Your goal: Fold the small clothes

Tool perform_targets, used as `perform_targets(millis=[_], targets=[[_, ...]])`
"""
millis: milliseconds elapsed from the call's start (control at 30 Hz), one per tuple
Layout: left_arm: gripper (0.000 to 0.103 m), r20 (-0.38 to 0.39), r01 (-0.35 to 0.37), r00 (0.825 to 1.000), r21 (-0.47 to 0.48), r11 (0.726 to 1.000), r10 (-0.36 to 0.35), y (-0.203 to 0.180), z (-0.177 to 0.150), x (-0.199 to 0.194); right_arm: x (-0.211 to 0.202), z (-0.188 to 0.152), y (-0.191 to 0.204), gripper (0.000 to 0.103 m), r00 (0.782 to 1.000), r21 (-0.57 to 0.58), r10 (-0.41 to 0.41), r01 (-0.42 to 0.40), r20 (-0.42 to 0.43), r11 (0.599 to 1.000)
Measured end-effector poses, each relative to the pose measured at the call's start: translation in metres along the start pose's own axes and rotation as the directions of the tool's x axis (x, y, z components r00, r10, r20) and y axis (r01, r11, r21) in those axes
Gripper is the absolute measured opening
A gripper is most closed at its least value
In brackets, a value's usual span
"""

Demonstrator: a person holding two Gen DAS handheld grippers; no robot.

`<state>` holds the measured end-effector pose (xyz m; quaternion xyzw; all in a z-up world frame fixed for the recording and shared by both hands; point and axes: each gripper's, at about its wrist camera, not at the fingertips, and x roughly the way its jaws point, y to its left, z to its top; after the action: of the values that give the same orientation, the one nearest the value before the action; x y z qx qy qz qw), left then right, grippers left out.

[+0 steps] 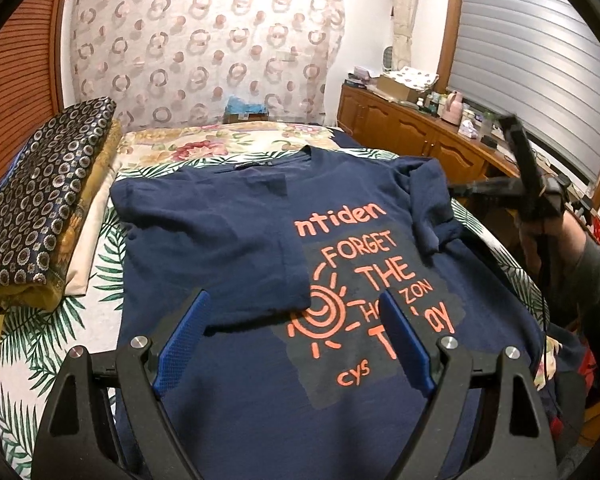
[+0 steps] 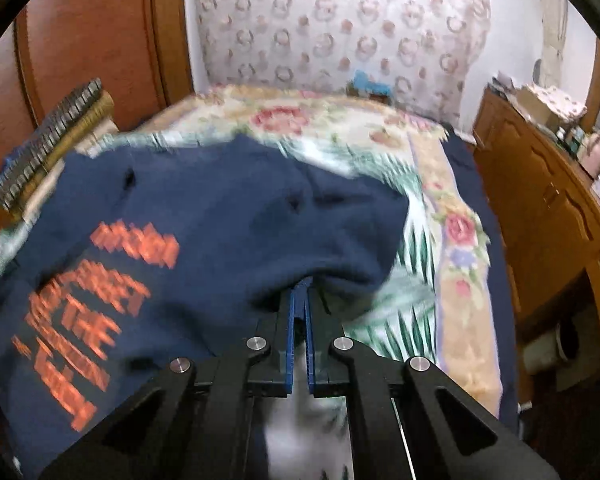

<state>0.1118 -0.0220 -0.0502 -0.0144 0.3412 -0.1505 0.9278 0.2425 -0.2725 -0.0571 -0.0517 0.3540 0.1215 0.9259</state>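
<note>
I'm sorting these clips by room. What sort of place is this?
Most likely a bedroom: a bed with floral bedding, folded blankets stacked beside it, and a wooden cabinet cluttered with bottles under a shuttered window.

The left hand-held gripper [image 1: 296, 340] has a matte black frame of two forked, triangular arms with cut-out windows. Round silver screw heads cap each pivot. Its two fingers [image 1: 186, 336] are flat blue pads with a fine knurled texture. The right hand-held gripper [image 2: 301, 300] is built alike: black linkage, four silver screws, ridged blue pads. Beside that gripper in the left wrist view, a thin black cable runs along a dark grey sleeve [image 1: 596, 276]
</note>
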Motion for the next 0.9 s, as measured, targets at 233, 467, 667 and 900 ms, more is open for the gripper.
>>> perform_targets(millis=[233,467,667,900], targets=[[0.086,0.002,-0.008,1.000,-0.020,1.000,0.008,0.009,-0.004,-0.002,-0.019,0.048,0.042,0.004,0.990,-0.093,0.093,-0.083,0.104,0.992],[0.086,-0.001,-0.018,1.000,-0.027,0.999,0.018,0.014,-0.008,-0.005,-0.006,0.083,0.093,0.004,0.976,-0.207,0.183,-0.156,0.117,0.966],[0.086,-0.008,-0.024,1.000,-0.035,0.999,0.024,0.020,-0.011,-0.005,0.022,0.087,0.099,0.005,0.984,-0.213,0.169,-0.153,0.058,0.965],[0.086,-0.009,-0.031,0.999,-0.047,0.998,0.031,0.025,-0.012,-0.006,0.025,0.089,0.086,0.036,0.983,-0.139,0.174,-0.165,0.060,0.976]])
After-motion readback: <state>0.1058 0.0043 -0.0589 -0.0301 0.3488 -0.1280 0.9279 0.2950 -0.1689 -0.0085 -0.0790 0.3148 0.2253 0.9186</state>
